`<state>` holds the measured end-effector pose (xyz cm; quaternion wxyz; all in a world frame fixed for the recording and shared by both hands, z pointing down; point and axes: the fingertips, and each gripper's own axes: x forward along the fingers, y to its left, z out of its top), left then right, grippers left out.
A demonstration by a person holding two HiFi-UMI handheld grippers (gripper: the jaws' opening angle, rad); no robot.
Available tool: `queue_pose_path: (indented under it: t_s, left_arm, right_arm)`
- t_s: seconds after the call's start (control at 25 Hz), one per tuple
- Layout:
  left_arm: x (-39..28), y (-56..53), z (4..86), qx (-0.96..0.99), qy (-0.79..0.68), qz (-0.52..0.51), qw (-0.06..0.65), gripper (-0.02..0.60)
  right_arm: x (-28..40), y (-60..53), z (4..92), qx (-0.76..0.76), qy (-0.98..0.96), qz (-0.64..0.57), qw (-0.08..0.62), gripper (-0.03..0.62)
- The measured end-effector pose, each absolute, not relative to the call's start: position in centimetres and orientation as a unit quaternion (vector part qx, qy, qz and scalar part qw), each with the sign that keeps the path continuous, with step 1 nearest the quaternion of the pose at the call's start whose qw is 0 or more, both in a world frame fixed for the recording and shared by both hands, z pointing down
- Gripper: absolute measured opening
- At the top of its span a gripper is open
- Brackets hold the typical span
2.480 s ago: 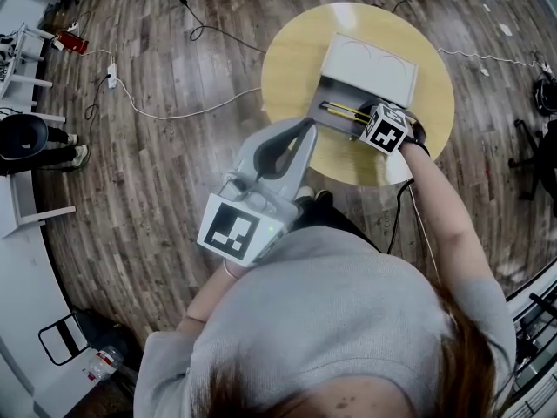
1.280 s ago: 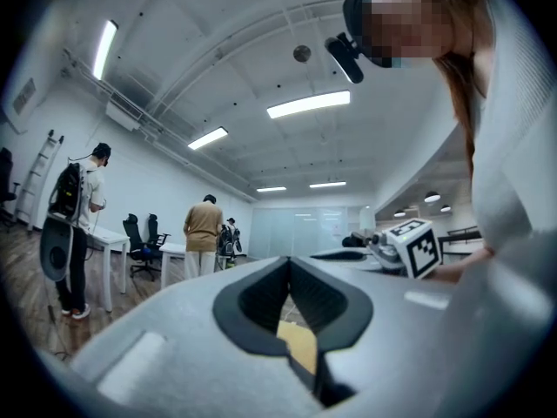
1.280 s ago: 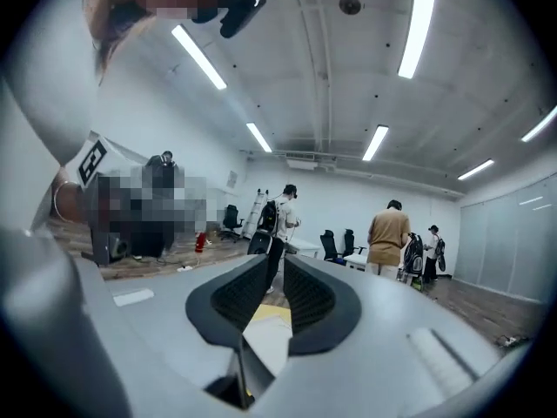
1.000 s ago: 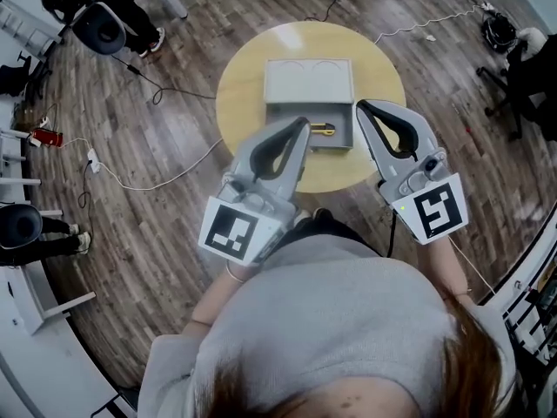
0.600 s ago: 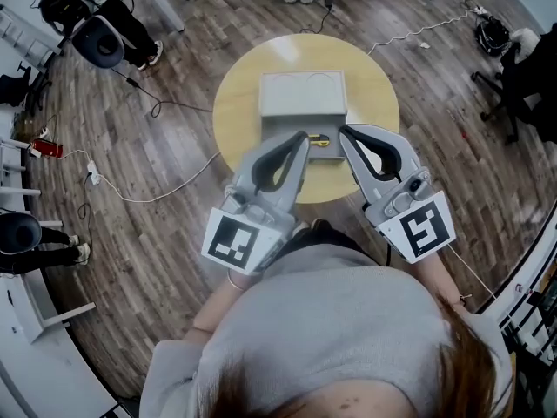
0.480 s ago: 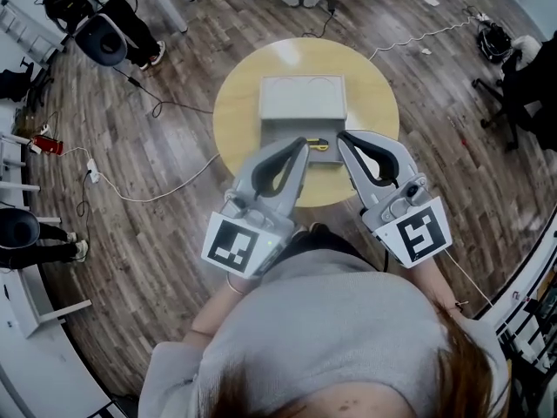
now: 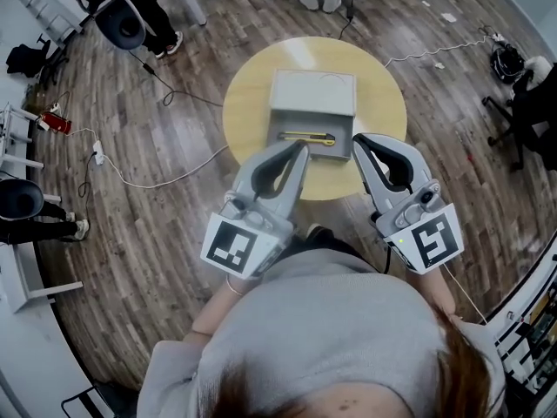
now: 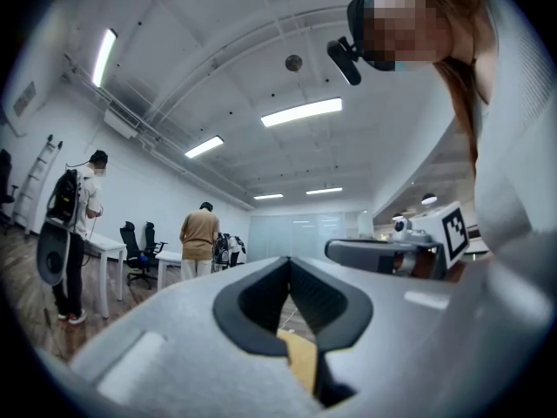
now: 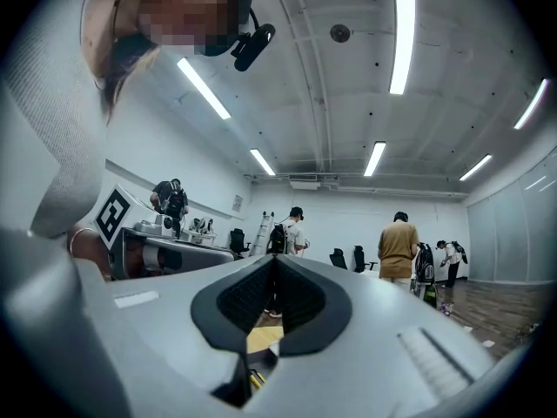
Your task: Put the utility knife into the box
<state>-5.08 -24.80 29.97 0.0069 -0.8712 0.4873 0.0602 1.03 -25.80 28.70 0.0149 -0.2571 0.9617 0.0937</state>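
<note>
- The left claw (image 7: 302,146) is seen with its jaws brought together at the tips, and nothing is held between them.
- The right claw (image 7: 358,138) is likewise closed tip to tip, and nothing is gripped by it.
- The two claws are held side by side, near each other but apart, and both are pointed roughly level toward the round yellow counter (image 7: 248,111).
- A marker cube (image 7: 233,246) is carried at the rear of the left claw, and a second one (image 7: 428,238) at the rear of the right claw.
- The grey box (image 7: 313,94) is found on the counter just ahead of both claws' tips, with its lid thrown open on the side away from them.
- The utility knife (image 7: 306,137) is laid inside the box's lower half, crosswise to the direction in which the claws point.
- The knife is placed just beyond the left claw's tips and to the left of the right claw's tips, and it is held by neither claw.
- In each gripper view a patch of the yellow counter is glimpsed through the opening behind the closed tips.
- Far beyond the claws, people (image 8: 198,242) are seen standing near desks and office chairs (image 8: 135,246).
- A wooden floor (image 7: 157,233) is spread beneath the counter.
</note>
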Motion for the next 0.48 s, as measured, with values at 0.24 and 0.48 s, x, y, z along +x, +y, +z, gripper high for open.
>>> queue_pose_path:
  t_s: [0.24, 0.48]
  left_arm:
    - [-4.8, -22.1, 28.9, -0.879, 0.473, 0.065, 0.017, -0.003]
    - [-5.9, -16.1, 29.6, -0.881, 0.469, 0.054, 0.006, -0.003]
  right_arm:
    - [-0.3, -22.1, 28.0, -0.256, 0.963, 0.083, 0.025, 0.003]
    - [-1.3, -16.5, 28.8, -0.275, 0.959, 0.073, 0.012, 0.003]
